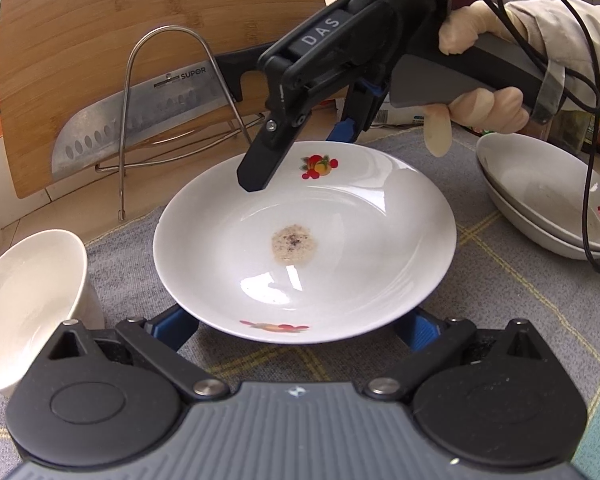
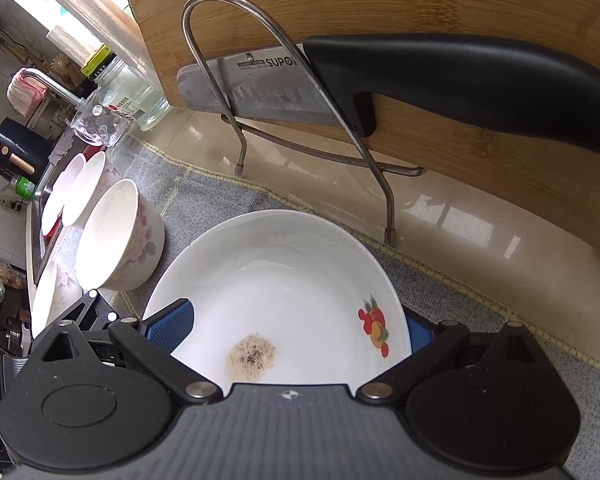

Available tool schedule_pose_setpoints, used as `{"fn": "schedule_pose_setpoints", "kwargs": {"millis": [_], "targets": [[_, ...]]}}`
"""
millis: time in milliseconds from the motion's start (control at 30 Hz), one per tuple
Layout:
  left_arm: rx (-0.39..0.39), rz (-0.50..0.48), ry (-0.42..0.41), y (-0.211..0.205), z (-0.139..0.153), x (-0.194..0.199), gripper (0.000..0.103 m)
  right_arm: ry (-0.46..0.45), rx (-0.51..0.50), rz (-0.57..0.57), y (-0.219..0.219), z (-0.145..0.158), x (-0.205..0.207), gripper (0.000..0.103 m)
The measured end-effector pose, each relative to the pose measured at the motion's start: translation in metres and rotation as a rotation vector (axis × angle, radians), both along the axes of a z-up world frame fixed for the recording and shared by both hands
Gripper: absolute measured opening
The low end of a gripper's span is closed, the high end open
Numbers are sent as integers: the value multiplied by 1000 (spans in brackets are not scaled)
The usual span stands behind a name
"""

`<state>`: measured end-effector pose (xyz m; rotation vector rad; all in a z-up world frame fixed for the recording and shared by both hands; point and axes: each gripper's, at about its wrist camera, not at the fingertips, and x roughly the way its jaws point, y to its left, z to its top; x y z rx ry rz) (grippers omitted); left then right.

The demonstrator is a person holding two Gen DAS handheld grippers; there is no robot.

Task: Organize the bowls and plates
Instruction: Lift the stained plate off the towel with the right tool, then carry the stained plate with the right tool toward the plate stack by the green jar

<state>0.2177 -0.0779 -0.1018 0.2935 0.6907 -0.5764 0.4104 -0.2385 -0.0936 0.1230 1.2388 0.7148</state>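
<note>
A white plate point(image 1: 340, 216) with fruit prints and a brown stain lies on the grey mat; it also shows in the right wrist view point(image 2: 284, 288). My left gripper point(image 1: 300, 330) is open, its blue fingers point(image 1: 172, 330) spread under the plate's near rim. My right gripper point(image 1: 300, 152) reaches over the far rim, one finger above the plate and one behind it. In its own view the right gripper point(image 2: 292, 330) straddles the rim, jaws wide apart. A white bowl point(image 1: 24, 300) stands at the left. Two stacked plates point(image 1: 540, 200) sit at the right.
A bamboo cutting board point(image 1: 100, 40) with a knife point(image 1: 140, 120) leans in a wire rack point(image 1: 164, 92) behind the plate. Several flowered bowls point(image 2: 116, 236) stand at the mat's left end, beside a sink with a glass jar point(image 2: 136, 100).
</note>
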Motion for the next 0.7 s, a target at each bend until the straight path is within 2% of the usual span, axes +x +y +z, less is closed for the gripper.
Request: {"fn": "schedule_pose_setpoints", "kwargs": {"millis": [167, 500, 700], "targets": [[19, -23, -3, 3, -2, -6, 102, 21, 0, 11, 1, -1, -12, 103], [-2, -31, -12, 8, -6, -5, 102, 18, 45, -37, -3, -2, -12, 103], [-18, -13, -14, 9, 0, -11, 102, 13, 31, -38, -1, 0, -17, 103]]}}
